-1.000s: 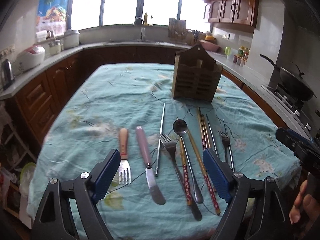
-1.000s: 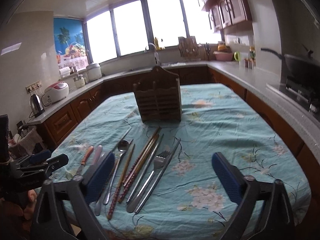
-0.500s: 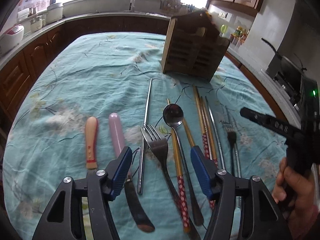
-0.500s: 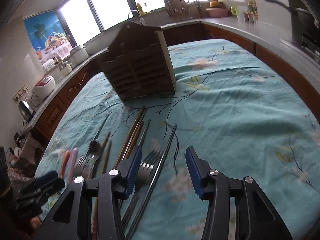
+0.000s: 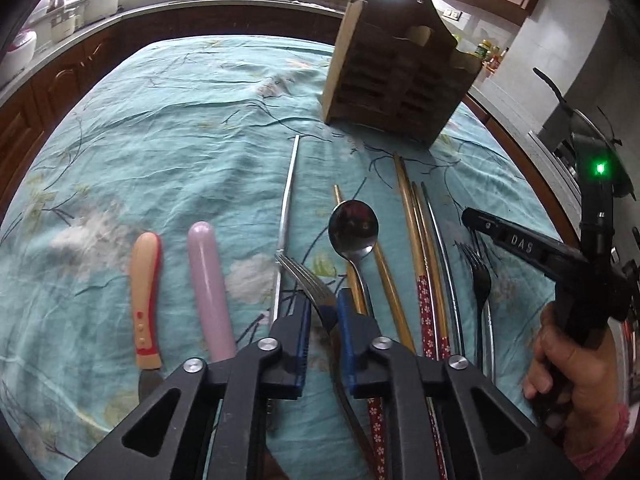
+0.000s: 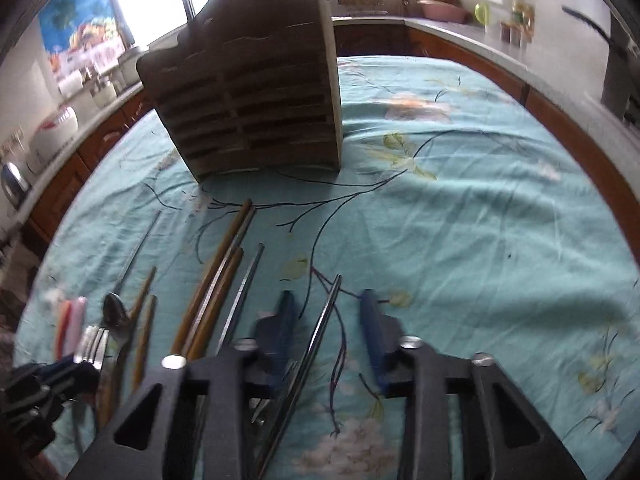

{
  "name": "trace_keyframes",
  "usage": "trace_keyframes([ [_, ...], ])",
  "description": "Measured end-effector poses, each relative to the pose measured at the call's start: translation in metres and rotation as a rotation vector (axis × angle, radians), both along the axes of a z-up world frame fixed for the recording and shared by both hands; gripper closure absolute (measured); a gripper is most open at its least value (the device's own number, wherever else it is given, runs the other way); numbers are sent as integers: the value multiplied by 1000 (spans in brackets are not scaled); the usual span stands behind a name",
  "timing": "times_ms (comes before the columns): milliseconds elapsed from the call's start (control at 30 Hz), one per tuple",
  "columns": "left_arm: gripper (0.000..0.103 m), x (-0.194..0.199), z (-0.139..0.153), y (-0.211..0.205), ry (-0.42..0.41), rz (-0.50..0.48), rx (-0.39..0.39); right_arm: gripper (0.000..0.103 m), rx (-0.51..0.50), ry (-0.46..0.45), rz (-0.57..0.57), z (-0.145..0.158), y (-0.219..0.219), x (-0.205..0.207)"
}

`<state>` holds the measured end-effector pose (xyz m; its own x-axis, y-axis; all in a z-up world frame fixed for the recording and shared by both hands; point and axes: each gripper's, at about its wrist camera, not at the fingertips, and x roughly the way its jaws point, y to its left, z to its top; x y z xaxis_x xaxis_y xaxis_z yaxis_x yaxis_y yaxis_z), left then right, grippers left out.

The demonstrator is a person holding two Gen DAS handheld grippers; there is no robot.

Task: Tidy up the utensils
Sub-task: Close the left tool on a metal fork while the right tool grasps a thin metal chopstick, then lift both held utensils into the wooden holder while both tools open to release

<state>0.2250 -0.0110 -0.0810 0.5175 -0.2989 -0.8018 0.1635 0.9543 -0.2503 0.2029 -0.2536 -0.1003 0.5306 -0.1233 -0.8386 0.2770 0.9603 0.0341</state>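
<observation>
In the left wrist view my left gripper [image 5: 322,322] has its blue pads closed on the neck of a silver fork [image 5: 306,280] that lies on the teal cloth. A spoon [image 5: 354,228], wooden chopsticks [image 5: 412,232], a dark fork [image 5: 478,276], a metal chopstick [image 5: 289,192], a pink-handled knife [image 5: 210,292] and an orange-handled fork [image 5: 145,292] lie in a row. A wooden utensil holder [image 5: 394,80] stands behind. In the right wrist view my right gripper [image 6: 326,340] is open, straddling a pair of metal chopsticks [image 6: 320,328].
The table [image 6: 480,220] is covered by a teal flowered cloth. Kitchen counters with wooden cabinets run around it; a wok [image 5: 576,120] sits on the stove at the right. The right gripper also shows in the left wrist view [image 5: 520,244].
Both grippers moved down and forward to the utensils. The left jaws narrowed from wide open and closed on the silver fork. The right jaws narrowed around the metal chopsticks.
</observation>
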Motion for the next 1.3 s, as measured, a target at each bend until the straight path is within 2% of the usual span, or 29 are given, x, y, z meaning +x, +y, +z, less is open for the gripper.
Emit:
trace_keyframes([
  [33,96,-1,0,-1,0,-5,1,95,9,-1,0,0,-1,0],
  [267,97,-10,10,9,-26,-20,-39,97,159,-53,-13,8,-19,-7],
  [500,99,-21,32,24,-65,-20,-105,98,226,-148,-1,45,-21,-22],
  [900,102,-46,86,32,-219,-28,-113,99,189,-311,45,121,-14,-35],
  [1300,102,-48,126,34,-349,-21,-115,99,146,-443,56,166,-17,-38],
])
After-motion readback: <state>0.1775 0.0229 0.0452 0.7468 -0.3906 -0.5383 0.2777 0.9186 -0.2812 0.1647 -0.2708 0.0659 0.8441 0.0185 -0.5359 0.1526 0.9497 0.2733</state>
